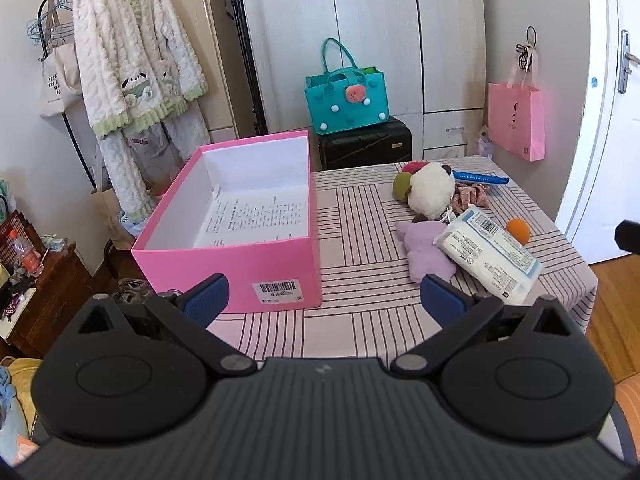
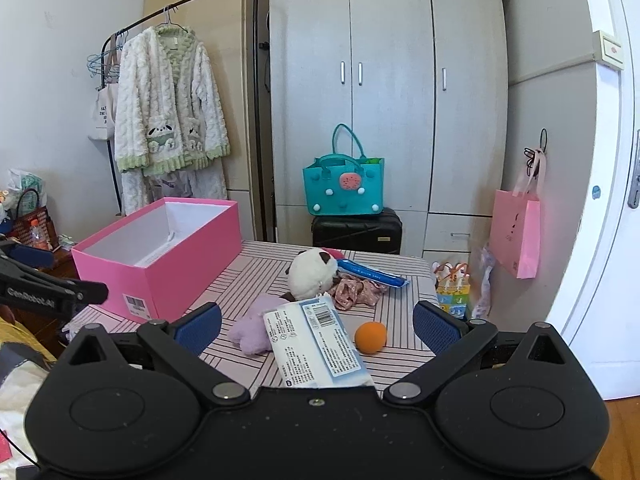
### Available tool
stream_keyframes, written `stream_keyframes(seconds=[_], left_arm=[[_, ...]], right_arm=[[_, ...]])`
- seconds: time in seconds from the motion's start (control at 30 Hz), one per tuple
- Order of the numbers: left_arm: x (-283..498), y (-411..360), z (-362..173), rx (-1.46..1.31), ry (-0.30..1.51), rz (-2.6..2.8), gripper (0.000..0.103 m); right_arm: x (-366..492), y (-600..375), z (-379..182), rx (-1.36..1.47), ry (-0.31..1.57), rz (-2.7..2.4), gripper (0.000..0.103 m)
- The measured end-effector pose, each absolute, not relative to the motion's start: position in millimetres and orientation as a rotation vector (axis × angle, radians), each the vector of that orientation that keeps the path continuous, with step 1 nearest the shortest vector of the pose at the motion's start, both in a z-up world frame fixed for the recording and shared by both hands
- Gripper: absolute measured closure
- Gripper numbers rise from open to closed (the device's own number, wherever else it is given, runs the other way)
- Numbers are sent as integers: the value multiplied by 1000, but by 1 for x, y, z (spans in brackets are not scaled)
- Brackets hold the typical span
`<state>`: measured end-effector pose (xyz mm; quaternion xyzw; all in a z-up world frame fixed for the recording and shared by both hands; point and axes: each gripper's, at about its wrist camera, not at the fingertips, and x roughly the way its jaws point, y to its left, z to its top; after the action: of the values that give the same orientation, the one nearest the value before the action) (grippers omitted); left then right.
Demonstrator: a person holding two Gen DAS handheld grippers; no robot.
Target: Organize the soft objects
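The left gripper (image 1: 324, 300) is seen spread wide and holding nothing above the striped table (image 1: 360, 332); the pink box (image 1: 236, 256) lies just ahead to its left, the soft pile around the purple plush (image 1: 424, 252) ahead to its right.

The right gripper (image 2: 318, 326) is likewise spread and unladen, with the tissue pack (image 2: 316, 344) and orange ball (image 2: 371, 337) seen between its fingers.
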<state>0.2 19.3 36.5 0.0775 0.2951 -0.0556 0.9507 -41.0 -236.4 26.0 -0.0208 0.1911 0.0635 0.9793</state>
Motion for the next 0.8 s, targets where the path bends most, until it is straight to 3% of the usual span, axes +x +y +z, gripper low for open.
stream_keyframes(seconds=[0.8], left_arm=[[3, 36, 34, 137, 641, -116, 0]], right_arm=[[-38, -239, 31, -44, 407, 121, 0]])
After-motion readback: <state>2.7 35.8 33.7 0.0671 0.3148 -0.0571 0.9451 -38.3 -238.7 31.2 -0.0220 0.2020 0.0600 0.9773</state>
